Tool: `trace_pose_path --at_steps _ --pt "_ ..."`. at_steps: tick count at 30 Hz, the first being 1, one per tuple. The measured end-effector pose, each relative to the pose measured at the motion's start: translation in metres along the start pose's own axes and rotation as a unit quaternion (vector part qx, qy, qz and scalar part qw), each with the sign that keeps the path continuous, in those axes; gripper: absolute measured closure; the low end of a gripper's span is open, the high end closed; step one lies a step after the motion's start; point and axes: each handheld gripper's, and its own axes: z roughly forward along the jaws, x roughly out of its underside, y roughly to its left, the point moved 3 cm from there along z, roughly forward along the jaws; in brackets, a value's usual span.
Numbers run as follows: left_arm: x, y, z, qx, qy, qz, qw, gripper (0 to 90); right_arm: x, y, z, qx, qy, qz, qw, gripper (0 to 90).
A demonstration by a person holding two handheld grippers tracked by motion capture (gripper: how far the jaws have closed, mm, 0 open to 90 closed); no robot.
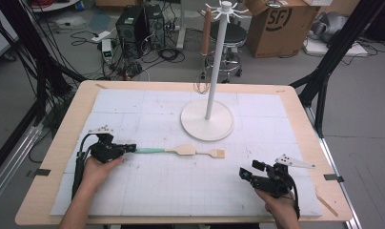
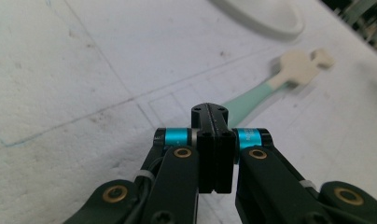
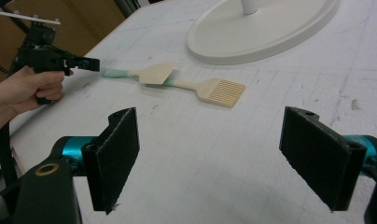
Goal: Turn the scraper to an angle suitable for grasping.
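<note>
Listing from my edge of the table outward: my right tongs (image 1: 248, 171) hover just above the white mat (image 1: 133, 191) near its right front corner, jaws spread wide and holding nothing, angled toward the middle as if kept ready to help. My left tongs (image 1: 131, 148) sit low at the left, jaws pressed together on the tip of the green handle of a spatula (image 1: 174, 150); I judge the low, flat grip is there because the handle lies flush on the mat and gives little to bite. Farther in, the spatula's pale blade rests over the handle of a brush (image 1: 214, 153), so the two lie touching, end to end, across the centre of the mat. Beyond them stands a white rack (image 1: 207, 120), its round base on the mat's far half, its post rising to a ring of hooks, probably where such utensils hang. Past the table edge: a stool (image 1: 227, 36), a cardboard box (image 1: 278, 24) and computer towers (image 1: 139, 24) on the floor.
</note>
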Motion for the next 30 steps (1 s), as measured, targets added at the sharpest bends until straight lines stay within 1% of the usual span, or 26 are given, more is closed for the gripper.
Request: trace_pose_path --at_steps 1,3,4,6,7,8,11,12,15,16,17,18,19,20,22,25,26,27,28,29,30 --pt "-0.001 0.000 0.002 0.000 0.001 0.002 1.0000 90.0 0.000 0.000 0.000 -0.001 0.001 0.000 1.0000 19.1" --pt "-0.001 0.001 0.001 0.002 -0.001 -0.005 1.0000 90.0 -0.001 0.001 0.000 -0.002 -0.001 -0.001 1.0000 19.1" --pt "-0.001 0.002 0.001 -0.001 -0.004 -0.009 1.0000 90.0 -0.001 0.002 -0.001 -0.001 -0.001 0.000 1.0000 19.1" --pt "-0.001 0.003 0.000 -0.001 -0.007 -0.008 0.9999 90.0 -0.001 0.002 -0.001 -0.002 -0.002 0.002 1.0000 19.1" --pt "-0.001 0.003 0.000 -0.001 -0.008 -0.013 0.9999 90.0 -0.001 0.001 -0.001 0.000 -0.003 -0.001 1.0000 19.1" --pt "-0.001 0.003 0.000 -0.004 -0.005 -0.009 0.9999 90.0 -0.001 0.001 -0.001 -0.002 -0.001 0.001 1.0000 19.1" --pt "-0.001 0.002 0.001 -0.006 -0.002 -0.001 1.0000 90.0 0.000 0.001 -0.001 -0.001 -0.001 0.000 1.0000 19.1" --pt "-0.001 0.002 0.001 -0.009 0.000 -0.002 1.0000 90.0 -0.001 0.001 -0.002 -0.002 -0.002 -0.001 1.0000 19.1" --pt "-0.001 0.001 0.001 -0.008 -0.006 -0.004 0.9999 89.9 -0.001 0.000 -0.003 0.000 -0.005 0.000 1.0000 19.1" --pt "-0.002 0.002 0.001 -0.007 -0.011 -0.009 0.9999 89.9 -0.001 0.000 -0.003 -0.001 -0.005 -0.001 1.0000 19.1" --pt "-0.003 0.001 0.001 -0.002 -0.016 -0.013 0.9998 89.9 -0.001 0.001 -0.002 0.000 -0.004 0.001 1.0000 19.1" --pt "-0.004 0.000 0.000 0.002 -0.021 -0.013 0.9997 89.9 -0.001 0.001 -0.002 -0.001 -0.004 -0.001 1.0000 19.1" --pt "-0.005 -0.002 0.002 0.004 -0.026 -0.014 0.9996 89.9 -0.001 0.001 -0.002 -0.001 -0.003 -0.002 1.0000 19.1" --pt "-0.006 -0.004 0.004 0.007 -0.026 -0.015 0.9995 89.9 -0.001 0.001 -0.001 -0.001 -0.002 0.000 1.0000 19.1" --pt "-0.008 -0.007 0.010 0.002 -0.020 -0.013 0.9997 89.9 -0.001 0.001 0.000 -0.002 -0.002 -0.002 1.0000 19.1" --pt "-0.015 -0.013 0.020 0.012 -0.025 -0.018 0.9995 89.9 -0.001 0.002 0.001 -0.002 0.000 -0.003 1.0000 19.1" --pt "-0.017 -0.015 0.023 0.009 -0.021 -0.015 0.9996 89.9 -0.001 0.002 0.001 -0.002 0.002 -0.001 1.0000 19.1" --pt "-0.018 -0.016 0.026 0.006 -0.014 -0.014 0.9998 89.9 -0.001 0.003 0.001 -0.003 0.002 0.001 1.0000 19.1" --pt "-0.020 -0.017 0.030 0.005 -0.011 -0.017 0.9998 89.9 -0.001 0.002 0.001 -0.002 -0.001 -0.001 1.0000 19.1" --pt "-0.021 -0.019 0.032 0.007 -0.009 -0.016 0.9998 89.9 -0.001 0.001 0.000 -0.003 -0.002 -0.003 1.0000 19.1" --pt "-0.023 -0.021 0.036 0.008 -0.010 -0.018 0.9998 89.9 -0.001 0.001 0.000 -0.002 -0.002 0.000 1.0000 19.1"
